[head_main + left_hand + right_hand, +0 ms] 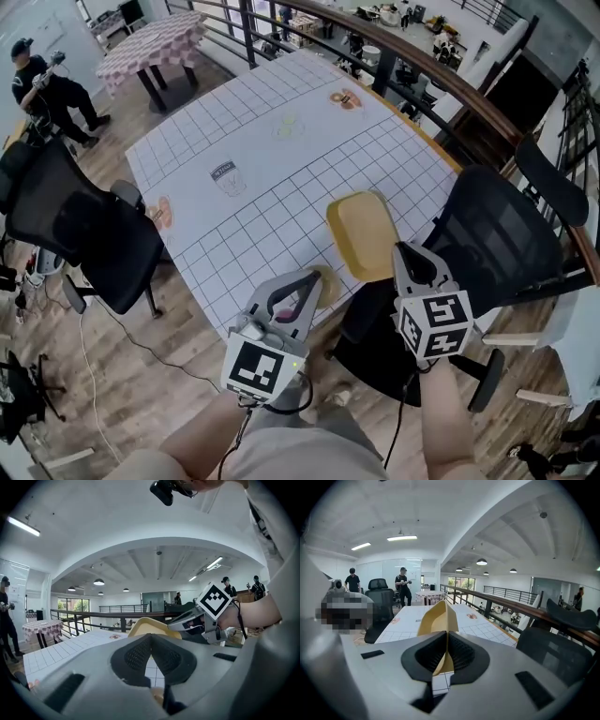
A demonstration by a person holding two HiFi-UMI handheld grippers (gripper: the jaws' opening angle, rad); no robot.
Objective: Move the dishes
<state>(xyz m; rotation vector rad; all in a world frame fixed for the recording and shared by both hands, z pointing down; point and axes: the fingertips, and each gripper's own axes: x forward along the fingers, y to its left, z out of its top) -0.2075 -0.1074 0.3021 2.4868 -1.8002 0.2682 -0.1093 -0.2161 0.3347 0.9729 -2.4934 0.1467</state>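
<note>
Yellow plastic, rectangular and shallow, the tray (pixel 361 234) is at the near right edge of the white grid-marked desk (pixel 281 159), its near rim pinched in the right tongs (pixel 405 251). Only the right gripper view shows that rim standing edge-on between the ribbed pads. The head view shows just the tongs' back.

The left tongs (pixel 312 278) hang at the desk's near edge, just left of the tray. In the left gripper view their tips are pressed together with nothing seen between them. A small round tan dish (pixel 328 287) lies beside and partly under them. The head view shows only its right part, and the left gripper view only a sliver low in the gap behind the tips. Whether the tongs touch it, or whether the tray rests flat, I cannot tell.
</note>
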